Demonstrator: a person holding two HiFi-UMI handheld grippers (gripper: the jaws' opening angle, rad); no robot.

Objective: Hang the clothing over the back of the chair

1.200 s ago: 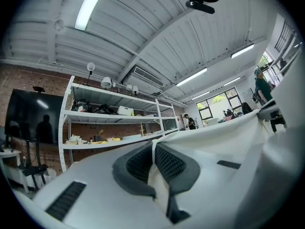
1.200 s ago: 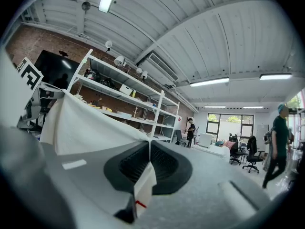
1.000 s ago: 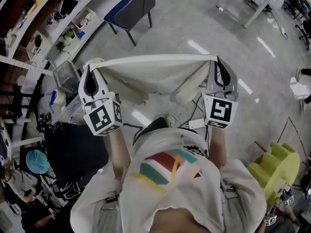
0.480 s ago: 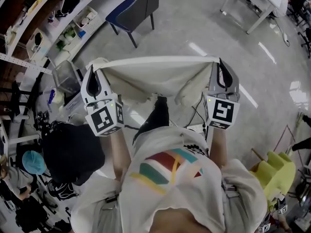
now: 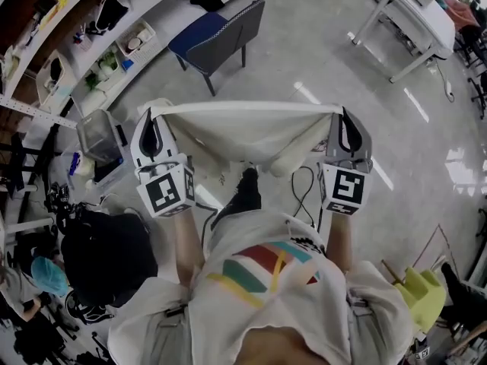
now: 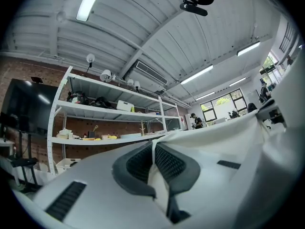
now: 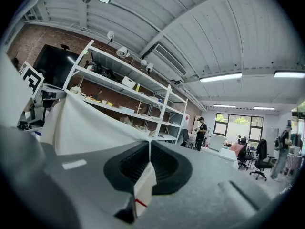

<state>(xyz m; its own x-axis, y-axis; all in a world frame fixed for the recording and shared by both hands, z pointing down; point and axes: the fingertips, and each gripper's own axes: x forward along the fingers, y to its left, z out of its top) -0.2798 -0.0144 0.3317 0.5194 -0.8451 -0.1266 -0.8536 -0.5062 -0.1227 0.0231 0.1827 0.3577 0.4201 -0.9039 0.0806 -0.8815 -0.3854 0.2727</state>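
Left gripper (image 5: 152,120) and right gripper (image 5: 341,118) each pinching a top corner of cream clothing (image 5: 243,131), stretched taut between them, blue chair (image 5: 221,35) beyond on floor

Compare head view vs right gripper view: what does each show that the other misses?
Head view only: the floor, the wearer's striped shirt, and the white garment stretched taut from left gripper to right gripper. Right gripper view only: ceiling lights, windows, a distant standing person, and the pads shut on a fold of cloth. Both: the garment, the shelving, the right gripper.
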